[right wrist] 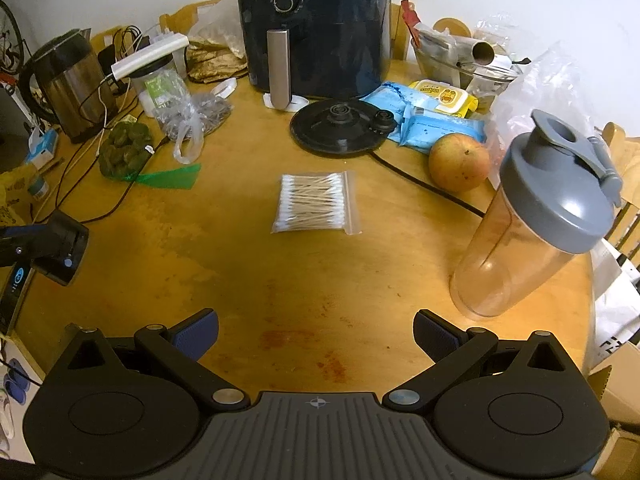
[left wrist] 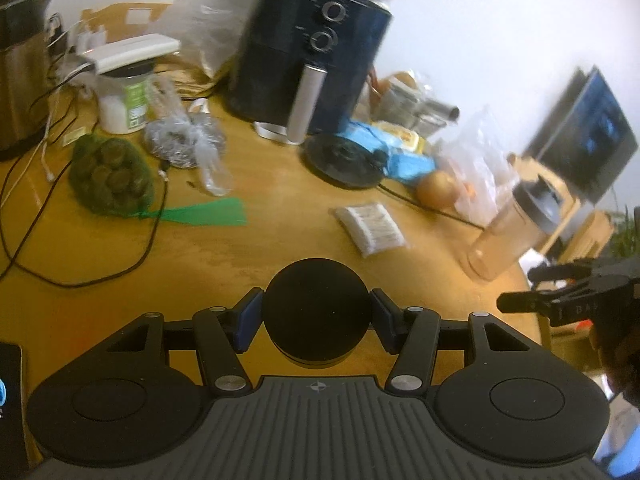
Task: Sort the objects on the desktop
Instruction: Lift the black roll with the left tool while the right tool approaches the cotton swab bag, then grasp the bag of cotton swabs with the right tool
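Black round puck point(left wrist: 316, 312) sits pinched between the blue pads point(left wrist: 246, 322) of the left gripper point(left wrist: 316, 316), lifted clear of the wooden table point(left wrist: 240, 248), which shows below and around it. In the left wrist view the puck fills the space between the two fingers at the centre, its flat dark top facing the camera and a paler band along its lower edge.

Right gripper point(right wrist: 316, 336) hangs above bare tabletop with its jaws spread wide and nothing between them. In the left wrist view it shows at about 3 o'clock, near the table's edge.

From the right wrist view, a bag of cotton swabs point(right wrist: 316, 202) lies flat at 12 o'clock from the jaws, alone in the middle of the table. A clear shaker bottle point(right wrist: 532, 216) with a grey lid stands at 2 o'clock, close to the rim. An orange-yellow fruit point(right wrist: 460, 162) rests just beyond it, beside blue and yellow wipe packs point(right wrist: 436, 112). A black kettle base point(right wrist: 340, 128) lies at 12 o'clock past the swabs, its cord trailing toward the fruit, and a dark air fryer point(right wrist: 316, 24) stands behind it. At 10 o'clock sit a green net bag point(right wrist: 124, 152) of round dark items, a knotted clear bag point(right wrist: 192, 120), and a steel kettle point(right wrist: 72, 84) farther out.
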A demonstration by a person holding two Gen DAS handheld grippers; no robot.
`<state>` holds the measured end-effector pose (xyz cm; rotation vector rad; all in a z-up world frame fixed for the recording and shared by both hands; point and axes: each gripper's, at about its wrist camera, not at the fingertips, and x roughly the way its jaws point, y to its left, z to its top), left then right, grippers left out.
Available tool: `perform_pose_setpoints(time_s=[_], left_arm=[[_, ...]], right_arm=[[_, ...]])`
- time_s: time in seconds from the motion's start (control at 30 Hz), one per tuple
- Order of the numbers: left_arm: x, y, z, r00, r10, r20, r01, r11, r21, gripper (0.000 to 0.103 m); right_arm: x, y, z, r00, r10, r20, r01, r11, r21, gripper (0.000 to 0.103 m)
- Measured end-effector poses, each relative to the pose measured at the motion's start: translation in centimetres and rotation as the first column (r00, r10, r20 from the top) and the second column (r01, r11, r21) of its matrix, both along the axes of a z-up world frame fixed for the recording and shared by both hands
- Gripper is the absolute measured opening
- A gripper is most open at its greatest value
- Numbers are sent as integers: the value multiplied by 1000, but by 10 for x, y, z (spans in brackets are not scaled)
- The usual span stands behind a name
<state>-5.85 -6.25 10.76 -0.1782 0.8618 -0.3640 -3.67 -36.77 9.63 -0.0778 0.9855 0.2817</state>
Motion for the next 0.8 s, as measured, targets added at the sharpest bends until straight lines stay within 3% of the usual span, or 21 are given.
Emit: perform_pose_setpoints(time_s=[0.37,0.6,0.8], left_arm=[[18,-47,17,993,-98,-60,105,987,124,56],[21,-59,19,987,-110,-113,123,985,119,56],[17,-63,14,984,-91,-154,112,984,137,56]], right_arm=[[1,-26,2,998,63,24,-64,998,21,103],[21,-33,-6,997,52,51,-54,998,27,103],[40,-15,-20,994,43,97,-42,999,-8,103]])
